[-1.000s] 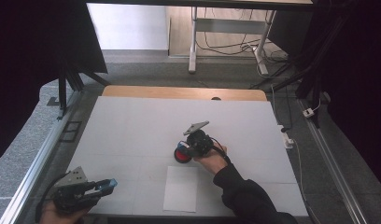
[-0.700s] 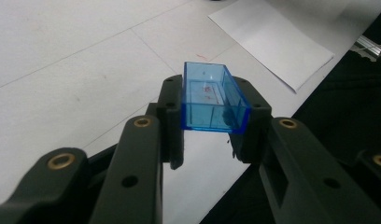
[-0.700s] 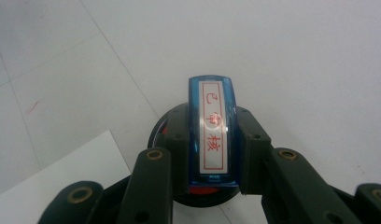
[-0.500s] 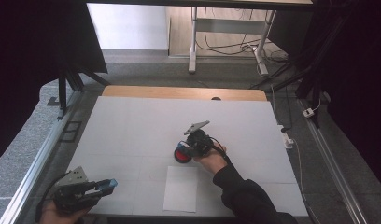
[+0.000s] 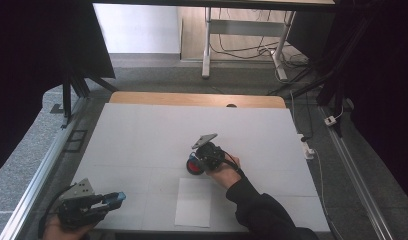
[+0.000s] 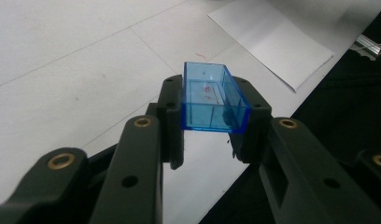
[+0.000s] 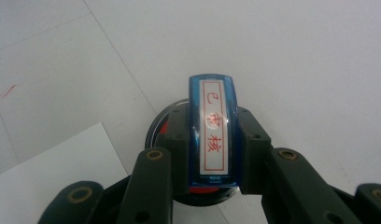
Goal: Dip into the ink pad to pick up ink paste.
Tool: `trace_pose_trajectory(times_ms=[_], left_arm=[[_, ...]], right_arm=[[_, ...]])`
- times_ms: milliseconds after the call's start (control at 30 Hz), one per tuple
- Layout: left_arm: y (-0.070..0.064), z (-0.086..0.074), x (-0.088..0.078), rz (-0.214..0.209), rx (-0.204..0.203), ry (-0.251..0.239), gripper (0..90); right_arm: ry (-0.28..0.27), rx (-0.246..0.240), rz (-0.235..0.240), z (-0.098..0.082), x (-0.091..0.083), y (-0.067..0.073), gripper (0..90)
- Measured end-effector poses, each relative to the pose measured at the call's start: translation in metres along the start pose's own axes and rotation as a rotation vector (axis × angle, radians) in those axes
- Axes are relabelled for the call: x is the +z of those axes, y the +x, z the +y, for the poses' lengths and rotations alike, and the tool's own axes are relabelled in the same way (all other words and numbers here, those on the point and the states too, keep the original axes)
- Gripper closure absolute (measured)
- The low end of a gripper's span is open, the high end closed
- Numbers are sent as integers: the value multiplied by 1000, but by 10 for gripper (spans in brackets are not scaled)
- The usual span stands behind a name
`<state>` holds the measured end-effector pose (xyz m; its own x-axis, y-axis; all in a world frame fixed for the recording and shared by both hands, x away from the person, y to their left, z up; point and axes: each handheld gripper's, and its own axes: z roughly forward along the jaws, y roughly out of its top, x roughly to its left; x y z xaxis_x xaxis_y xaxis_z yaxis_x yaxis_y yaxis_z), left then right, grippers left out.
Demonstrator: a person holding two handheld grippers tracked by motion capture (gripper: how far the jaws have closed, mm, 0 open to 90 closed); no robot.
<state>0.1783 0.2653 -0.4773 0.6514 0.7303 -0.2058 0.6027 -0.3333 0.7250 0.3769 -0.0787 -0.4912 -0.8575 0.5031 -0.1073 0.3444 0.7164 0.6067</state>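
Near the middle of the white worktop (image 5: 142, 135), the right tongs (image 5: 199, 162) are closed on a blue stamp (image 7: 212, 135), its label of red characters facing up in the right gripper view, and they hold it pressed down into a round red ink pad (image 5: 193, 165) in a dark case. That pose looks like inking: the stamp stands on its printing face so the face takes up colour. Just in front of the pad, towards the person, lies a white sheet of paper (image 5: 193, 202), flat and square to the worktop edge, probably placed close so the inked stamp has only a short way to travel. At the near left corner, the left tongs (image 5: 117, 199) are clamped on a clear blue stamp cap (image 6: 212, 100), open side up, held off to the side, well apart from the pad and paper, apparently to keep it out of the way until the stamp needs covering again.
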Motion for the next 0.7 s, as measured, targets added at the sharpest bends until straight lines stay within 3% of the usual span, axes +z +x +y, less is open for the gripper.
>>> trace_pose_trajectory(times_ms=[333,500,700], left_arm=[[0,0,0,2,0,0,680],[0,0,0,0,1,0,680],[0,0,0,-1,3,0,680]], right_arm=[[-36,85,76,-6,1,-14,710],[-43,96,90,-7,1,-15,709],[-37,75,87,-5,1,-15,707]])
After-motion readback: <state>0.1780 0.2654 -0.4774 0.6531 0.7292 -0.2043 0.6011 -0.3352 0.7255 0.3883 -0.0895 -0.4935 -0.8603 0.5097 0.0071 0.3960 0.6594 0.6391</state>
